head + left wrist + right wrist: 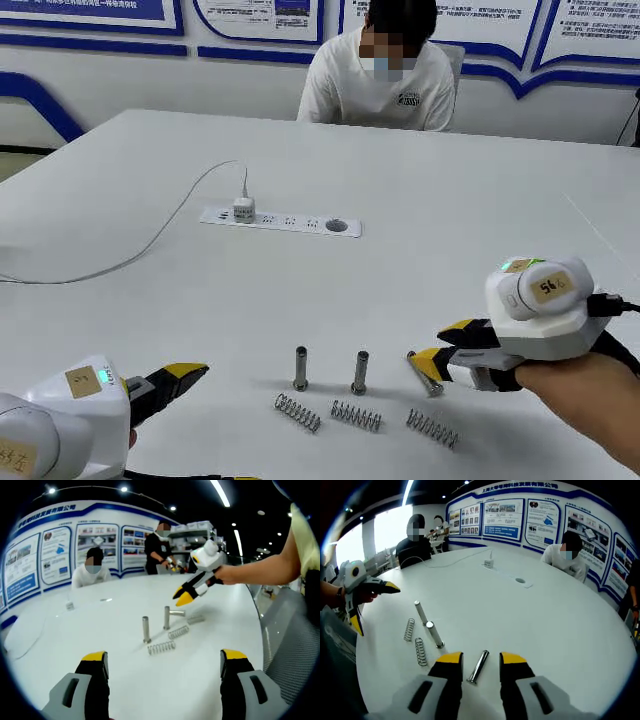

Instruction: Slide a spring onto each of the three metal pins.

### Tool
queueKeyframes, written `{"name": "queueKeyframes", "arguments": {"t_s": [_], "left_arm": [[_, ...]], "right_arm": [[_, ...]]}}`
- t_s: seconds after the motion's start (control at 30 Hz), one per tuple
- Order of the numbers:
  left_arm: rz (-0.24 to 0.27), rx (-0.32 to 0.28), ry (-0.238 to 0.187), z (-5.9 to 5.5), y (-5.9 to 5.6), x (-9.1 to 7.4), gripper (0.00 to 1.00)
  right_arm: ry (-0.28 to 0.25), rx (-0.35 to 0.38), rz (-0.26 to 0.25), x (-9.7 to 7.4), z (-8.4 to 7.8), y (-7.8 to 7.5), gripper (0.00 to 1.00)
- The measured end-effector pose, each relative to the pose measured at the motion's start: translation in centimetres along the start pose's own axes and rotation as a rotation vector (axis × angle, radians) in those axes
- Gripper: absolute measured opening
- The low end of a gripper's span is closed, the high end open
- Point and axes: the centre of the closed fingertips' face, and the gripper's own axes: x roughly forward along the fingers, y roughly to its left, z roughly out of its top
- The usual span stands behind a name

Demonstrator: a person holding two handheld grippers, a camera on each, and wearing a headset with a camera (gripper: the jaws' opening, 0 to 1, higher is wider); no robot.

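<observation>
Three pins on white table. Pin one: upright on its head. Pin two: upright, just right of pin one. Pin three: lying flat, right of pin two, between the yellow tips of right gripper.

Three springs, all loose on table, lying in a row in front of the pins. Left spring: near foot of pin one. Middle spring: near foot of pin two. Right spring: just in front of pin three.

Right gripper: jaws apart, one on each side of pin three; in right gripper view, a gap on both sides of the pin, no clamp on it.

Left gripper: jaws wide apart, low over table at front left, well apart from pin one.

Farther back: power strip flat on table, charger plugged in, cable trailing off left. Person in white shirt seated at far edge.
</observation>
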Motion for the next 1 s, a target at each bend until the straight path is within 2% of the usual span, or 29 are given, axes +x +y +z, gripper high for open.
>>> {"name": "queueKeyframes", "arguments": {"t_s": [0.27,0.6,1.0], "left_arm": [[0.000,-0.003,0.001,-0.1,-0.1,0.1,0.94],[0.004,-0.002,0.005,-0.2,0.0,0.0,0.93],[0.009,-0.002,0.005,-0.3,0.1,-0.1,0.93]], "right_arm": [[0.050,0.059,-0.017,1.5,-0.7,-0.4,0.24],[0.100,0.092,-0.039,2.8,-1.2,-0.7,0.18],[0.130,0.123,-0.043,3.4,-1.8,-0.6,0.14]]}}
